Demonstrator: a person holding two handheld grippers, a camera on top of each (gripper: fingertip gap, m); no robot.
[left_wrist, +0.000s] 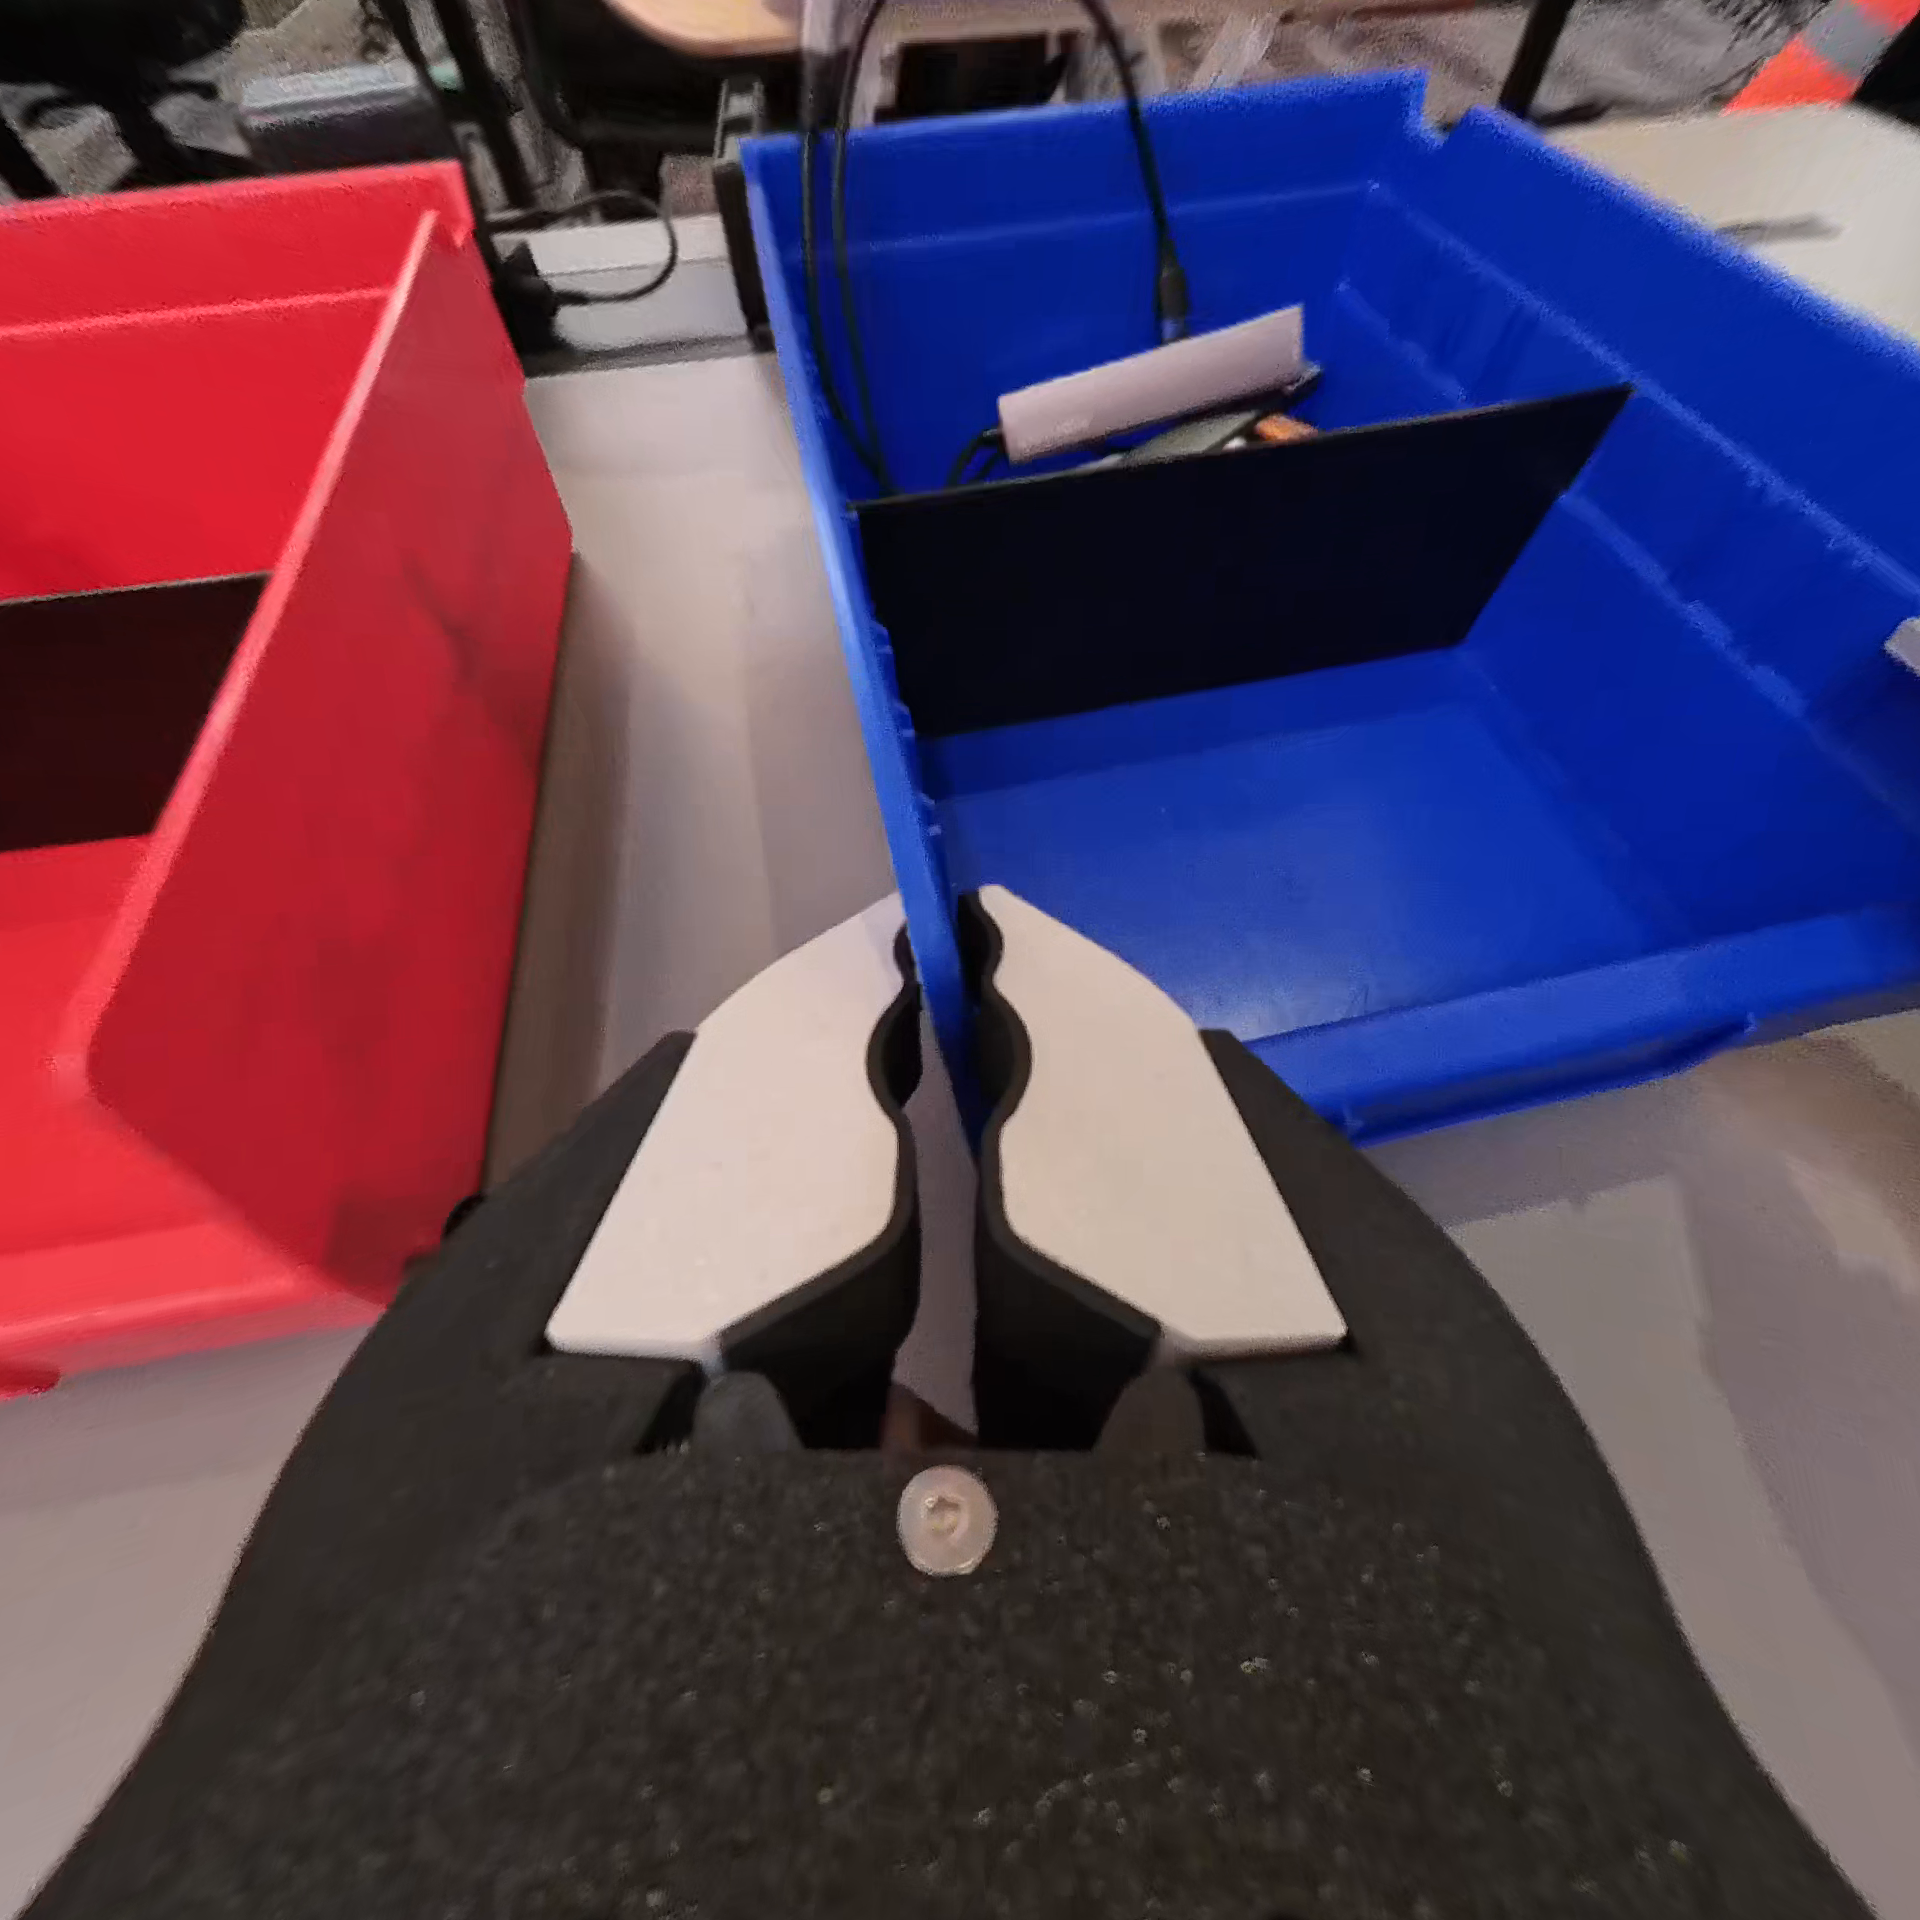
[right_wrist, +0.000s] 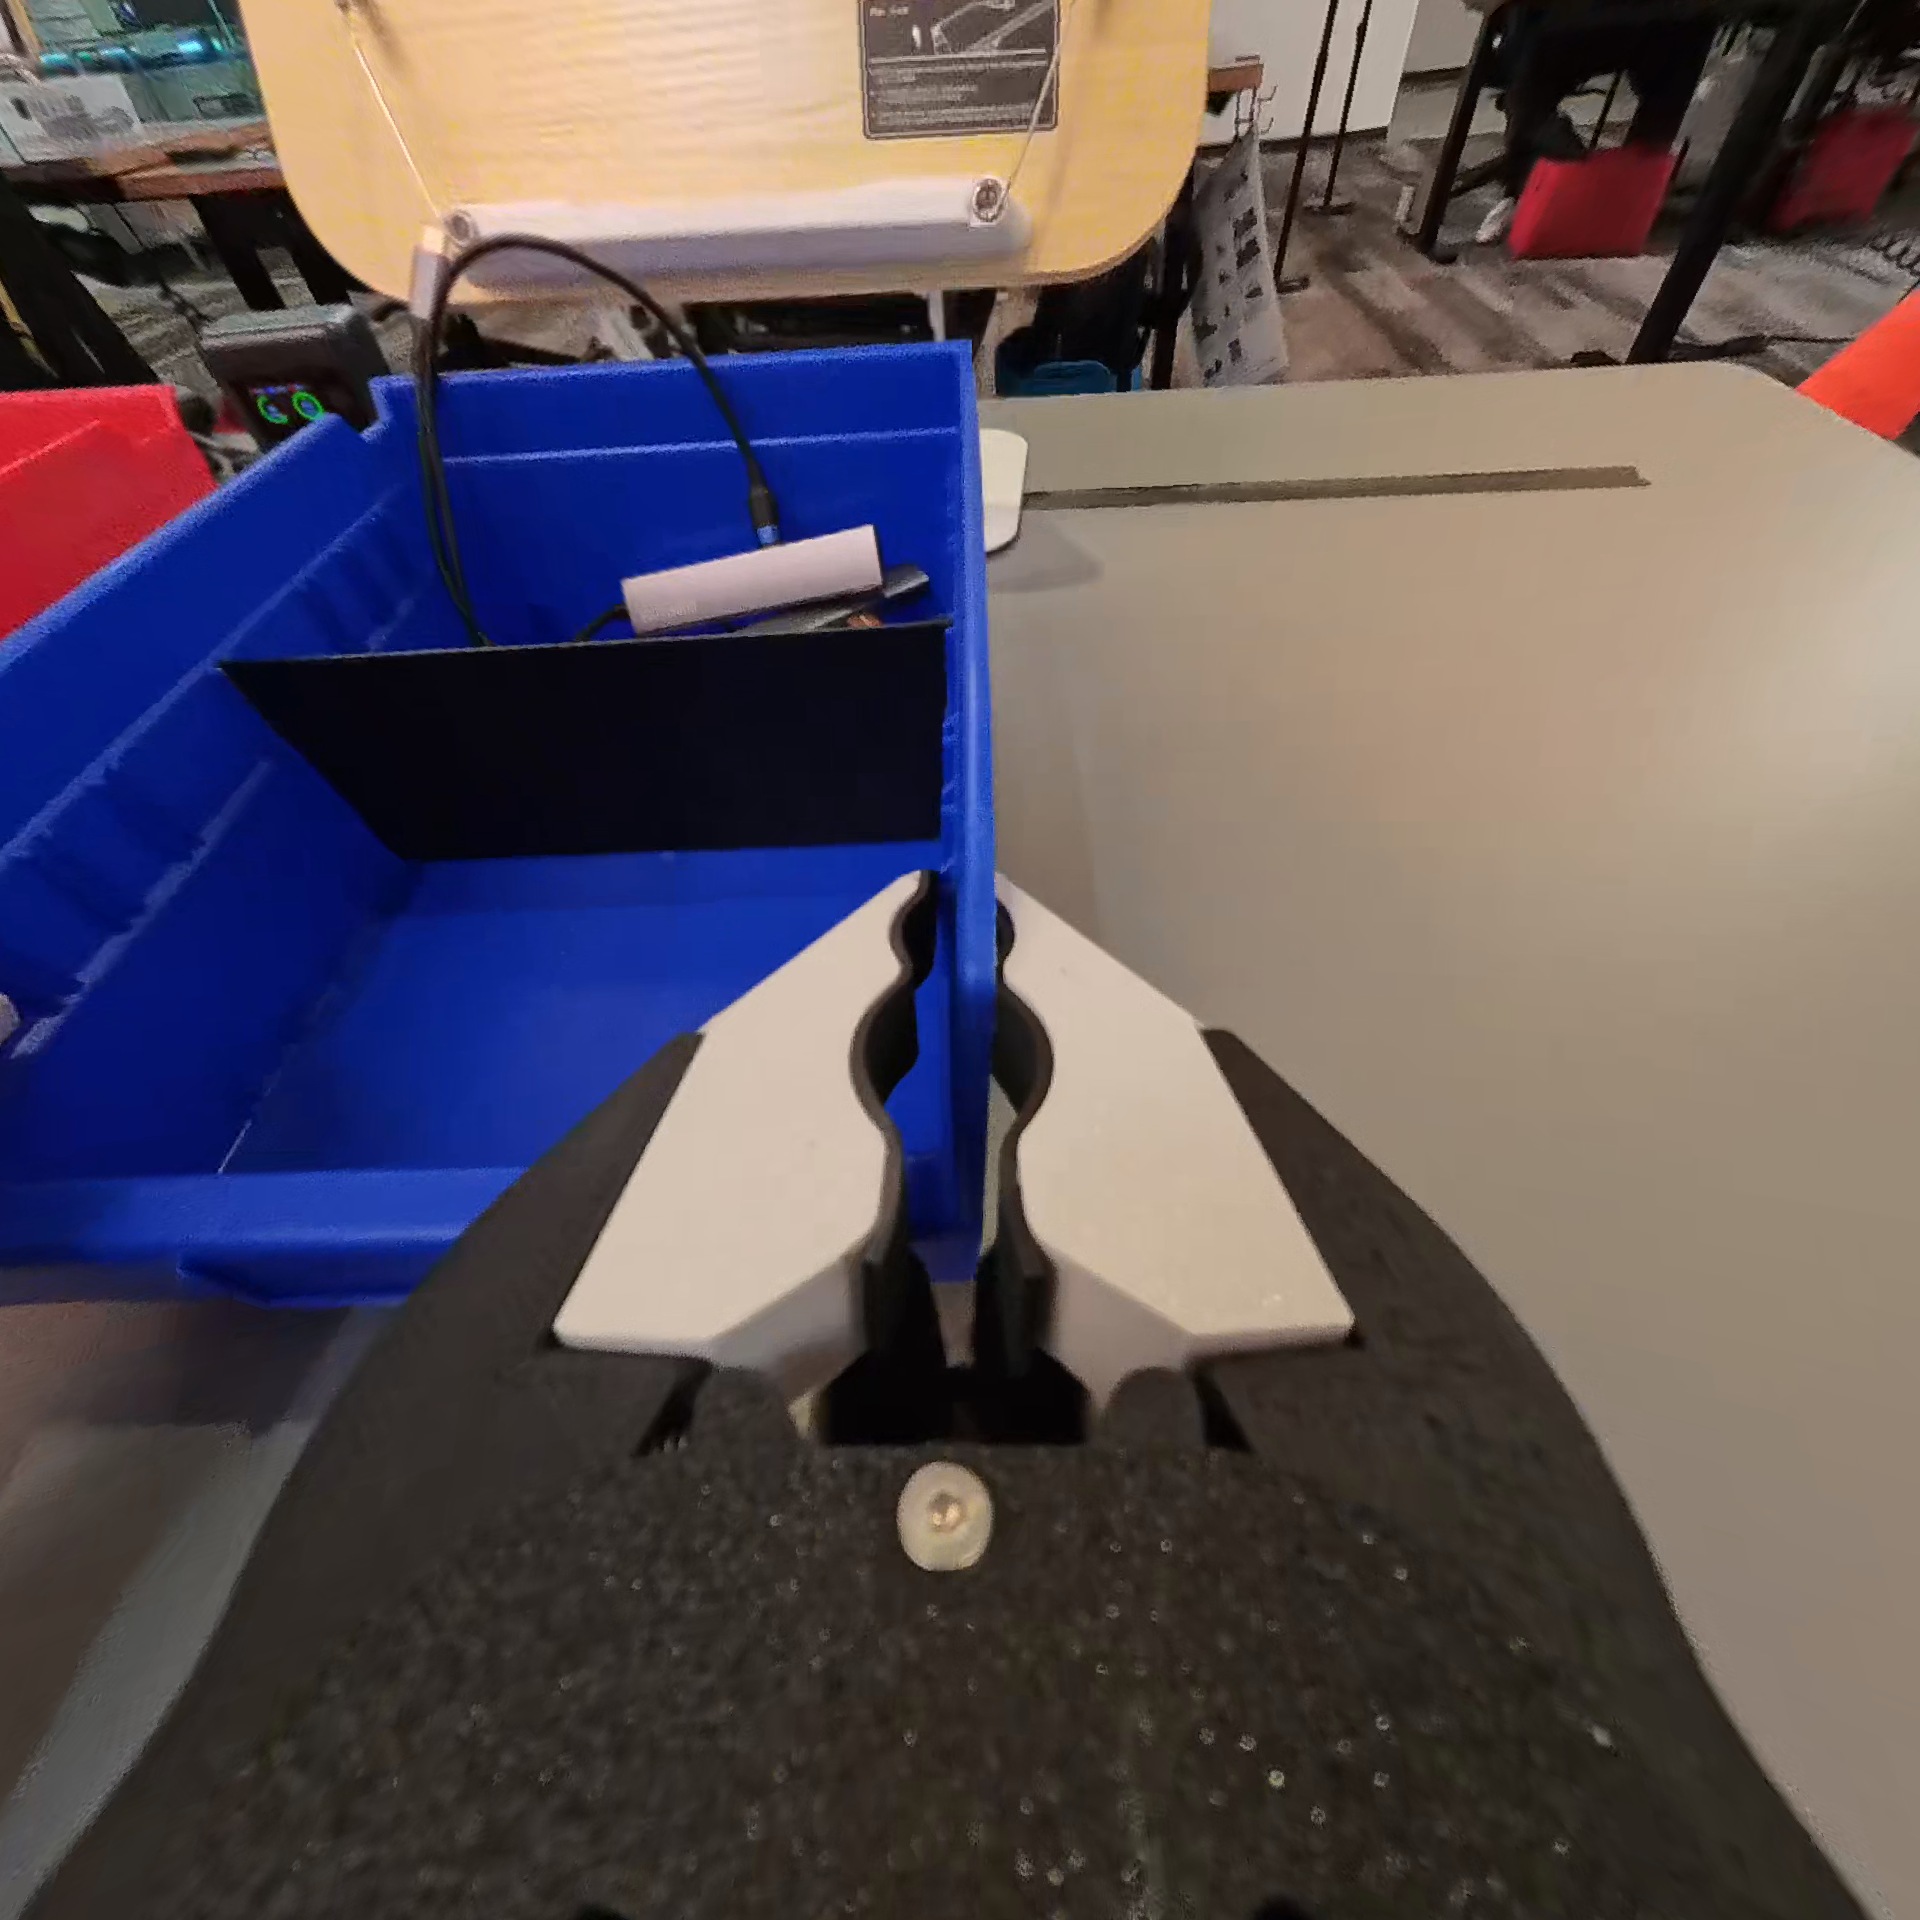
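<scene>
A blue plastic bin sits on a grey table. A black divider splits it. Its near compartment is bare; the far one holds a grey slim device with a black cable. My left gripper is shut on the bin's left wall, near its front corner. In the right wrist view my right gripper is shut on the right wall of the blue bin, one finger inside and one outside. The divider and the grey device show there too.
A red bin with its own dark divider stands left of the blue one, with a strip of table between them. The grey table stretches wide to the right. A wooden chair back stands behind the blue bin. A white cup stands behind the bin's right wall. The grippers' ends are close to 20 cm from one another.
</scene>
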